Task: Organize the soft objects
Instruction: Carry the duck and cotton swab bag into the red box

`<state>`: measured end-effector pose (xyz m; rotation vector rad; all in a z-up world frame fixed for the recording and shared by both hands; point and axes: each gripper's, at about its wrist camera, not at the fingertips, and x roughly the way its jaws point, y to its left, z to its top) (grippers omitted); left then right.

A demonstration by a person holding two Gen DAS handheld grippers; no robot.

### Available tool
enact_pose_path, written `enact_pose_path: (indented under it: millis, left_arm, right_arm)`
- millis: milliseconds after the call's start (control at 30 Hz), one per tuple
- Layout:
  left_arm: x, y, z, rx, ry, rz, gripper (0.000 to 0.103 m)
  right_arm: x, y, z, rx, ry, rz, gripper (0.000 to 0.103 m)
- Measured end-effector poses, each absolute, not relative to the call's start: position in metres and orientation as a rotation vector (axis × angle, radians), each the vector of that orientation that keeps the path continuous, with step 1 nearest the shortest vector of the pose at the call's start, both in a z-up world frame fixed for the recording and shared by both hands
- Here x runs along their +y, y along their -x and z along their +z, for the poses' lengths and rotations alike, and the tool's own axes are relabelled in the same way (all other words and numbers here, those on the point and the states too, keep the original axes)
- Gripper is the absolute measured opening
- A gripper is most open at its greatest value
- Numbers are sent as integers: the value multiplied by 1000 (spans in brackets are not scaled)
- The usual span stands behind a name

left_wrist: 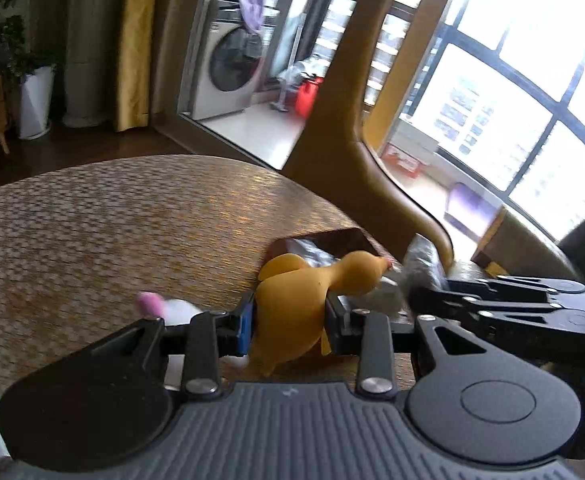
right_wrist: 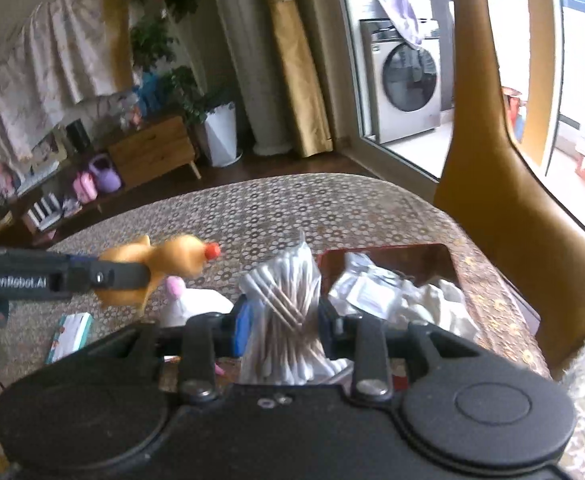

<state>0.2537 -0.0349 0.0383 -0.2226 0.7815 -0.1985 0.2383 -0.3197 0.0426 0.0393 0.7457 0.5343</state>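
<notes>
Nearest, in the left wrist view, left gripper (left_wrist: 290, 316) clamped on a soft yellow rubber duck toy (left_wrist: 292, 304), pads pressing its body from both sides, head with red beak leaning toward 2 o'clock. In the right wrist view, right gripper (right_wrist: 280, 320) pinching a clear plastic bag of cotton swabs with brown sticks (right_wrist: 286, 312), bag upright between the pads and fanning out above them.

Just past the left gripper, at 10 o'clock, a white plush toy with a pink tip (left_wrist: 168, 306) lying on the woven, patterned tablecloth (left_wrist: 112, 232); seen from the right wrist at 10 o'clock too, partly hidden behind the gripper. Further toward 9 o'clock, a small flat box with a teal edge (right_wrist: 70, 336) on the cloth.

Ahead at 1 o'clock, a dark red-brown rectangular box (right_wrist: 388, 256) on the table, holding crumpled white packets and cloth (right_wrist: 396, 296); duck and swab bag both close above its near edge, crowding each other.

Beyond the table's far right edge, a tan leather chair back (right_wrist: 488, 168) rising at 1 o'clock. Farthest, a silver front-loading washing machine (right_wrist: 406, 84) with purple cloth draped on top, gold curtain, white planter with green plant (right_wrist: 220, 132)
</notes>
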Motion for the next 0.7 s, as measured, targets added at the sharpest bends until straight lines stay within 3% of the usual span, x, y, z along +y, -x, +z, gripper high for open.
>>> enact_pose_path:
  millis: [700]
  left_arm:
    - [-128, -288, -13, 810, 437, -263, 34]
  right_arm:
    - [-383, -264, -7, 714, -172, 330, 33]
